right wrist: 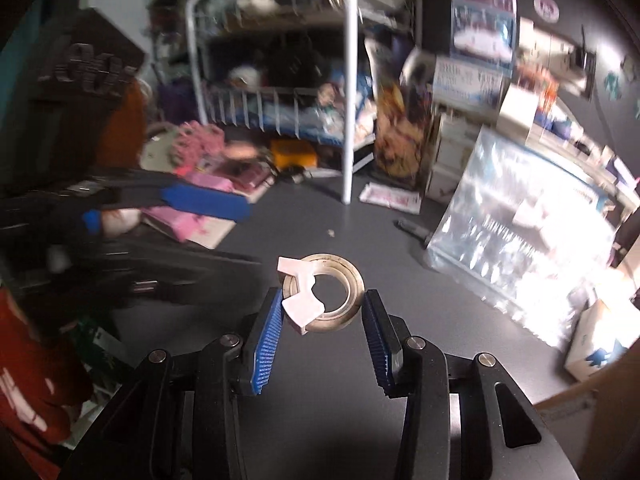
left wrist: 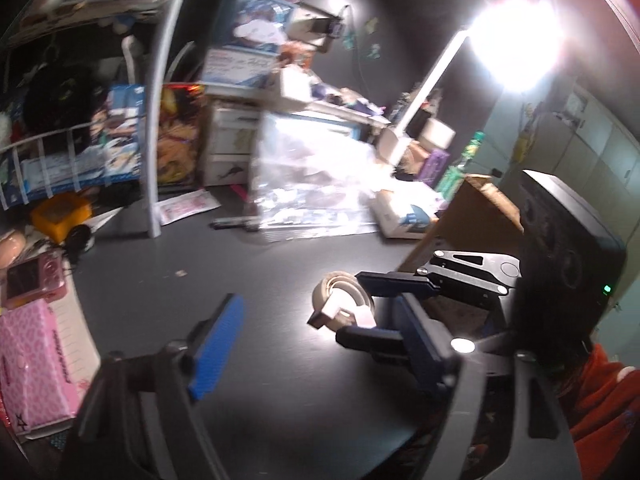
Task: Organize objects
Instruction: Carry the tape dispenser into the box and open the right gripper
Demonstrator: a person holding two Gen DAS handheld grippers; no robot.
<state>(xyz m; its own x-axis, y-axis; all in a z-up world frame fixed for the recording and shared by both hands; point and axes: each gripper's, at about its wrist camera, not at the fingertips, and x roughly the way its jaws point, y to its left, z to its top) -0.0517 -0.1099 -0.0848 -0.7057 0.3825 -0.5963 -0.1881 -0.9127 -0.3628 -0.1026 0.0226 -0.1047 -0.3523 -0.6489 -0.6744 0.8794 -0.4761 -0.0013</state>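
Observation:
A roll of clear tape in a small white dispenser [right wrist: 322, 296] lies on the dark desk [right wrist: 328, 400]. My right gripper [right wrist: 323, 310] has its blue-padded fingers on either side of the roll, open wide, its left pad [right wrist: 269, 340] close to the dispenser. In the left wrist view the same tape roll [left wrist: 344, 304] sits between the right gripper's blue fingers [left wrist: 394, 286]. My left gripper [left wrist: 320, 340] is open and empty, its left blue pad [left wrist: 218, 352] over bare desk beside the roll.
A clear plastic bag [left wrist: 312, 184] leans at the back of the desk. A white wire rack post [left wrist: 154, 216] stands at left. A pink box [left wrist: 32, 364], pink camera [left wrist: 34, 280], yellow box [left wrist: 60, 214], cardboard box [left wrist: 468, 220] and bright desk lamp [left wrist: 516, 40] surround the work area.

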